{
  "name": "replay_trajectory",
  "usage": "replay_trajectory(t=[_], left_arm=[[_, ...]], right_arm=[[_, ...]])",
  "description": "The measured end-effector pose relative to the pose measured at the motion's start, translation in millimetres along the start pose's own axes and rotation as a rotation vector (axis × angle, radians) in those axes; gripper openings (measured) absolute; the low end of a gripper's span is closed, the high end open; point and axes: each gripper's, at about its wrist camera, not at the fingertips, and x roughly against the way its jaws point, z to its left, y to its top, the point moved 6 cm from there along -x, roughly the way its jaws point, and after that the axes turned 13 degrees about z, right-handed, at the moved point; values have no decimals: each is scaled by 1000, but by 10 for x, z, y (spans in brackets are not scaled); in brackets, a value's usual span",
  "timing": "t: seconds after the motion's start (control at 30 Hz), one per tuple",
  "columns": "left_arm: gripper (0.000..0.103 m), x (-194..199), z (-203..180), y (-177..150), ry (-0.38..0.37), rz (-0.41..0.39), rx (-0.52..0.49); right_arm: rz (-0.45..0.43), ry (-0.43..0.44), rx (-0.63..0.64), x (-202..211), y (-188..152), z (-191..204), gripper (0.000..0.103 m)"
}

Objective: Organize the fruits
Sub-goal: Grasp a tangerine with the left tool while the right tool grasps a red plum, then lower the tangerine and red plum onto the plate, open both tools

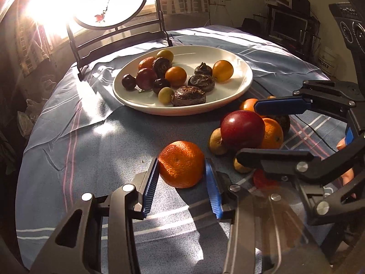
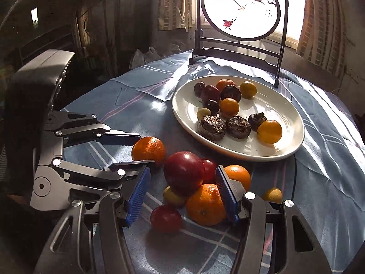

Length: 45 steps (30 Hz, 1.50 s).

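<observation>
the left gripper [image 1: 181,173] tilts down toward the striped tablecloth [image 1: 91,141], and its blue pads press both sides of a mandarin [image 1: 181,164] that rests on the cloth, on the near side of the white plate [image 1: 241,84]. the right gripper [image 2: 182,191] also angles downward, over the loose fruit pile beside the plate; its jaws stand apart around a big red apple [image 2: 183,175] and an orange [image 2: 205,204], with the right pad touching the orange and the left pad clear of any fruit, so nothing is gripped.

the left wrist view alone shows fingertips [image 1: 342,145] of the person's hand behind the right gripper, and a dark shelf with a monitor [image 1: 288,26] far beyond the plate. the right wrist view alone shows a small red fruit [image 2: 165,218] at the near edge of the pile and a small yellow fruit [image 2: 272,194] on the cloth to the pile's right. both show the round painted screen [image 2: 241,9] standing behind the plate.
</observation>
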Motion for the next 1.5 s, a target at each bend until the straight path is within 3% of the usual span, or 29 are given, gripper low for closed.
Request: replay_trajectory(t=[0.1, 0.43, 0.73, 0.9, 1.1, 1.2, 1.27, 1.37, 1.5], left_arm=[[41, -9, 38, -12, 0, 7, 9], [40, -14, 14, 33, -1, -8, -8], [39, 157, 52, 167, -13, -87, 40], [39, 282, 128, 399, -3, -134, 56], [39, 65, 339, 847, 14, -113, 101], [42, -111, 419, 982, 46, -81, 123], [50, -100, 469, 999, 64, -94, 143], [63, 58, 493, 898, 42, -130, 173], [65, 247, 330, 598, -1, -128, 144]], right_arm=[[33, -39, 1, -122, 32, 4, 38], [-92, 97, -183, 338, -113, -358, 38], [-156, 83, -285, 554, -196, -867, 38], [-166, 90, -299, 493, -24, -1066, 38], [-123, 100, -314, 200, 309, -1202, 38], [-119, 79, -322, 63, 423, -1233, 42], [-141, 78, -337, 86, 439, -1247, 53], [-167, 81, -329, 212, 371, -1220, 53], [-166, 72, -340, 355, 88, -1227, 53]])
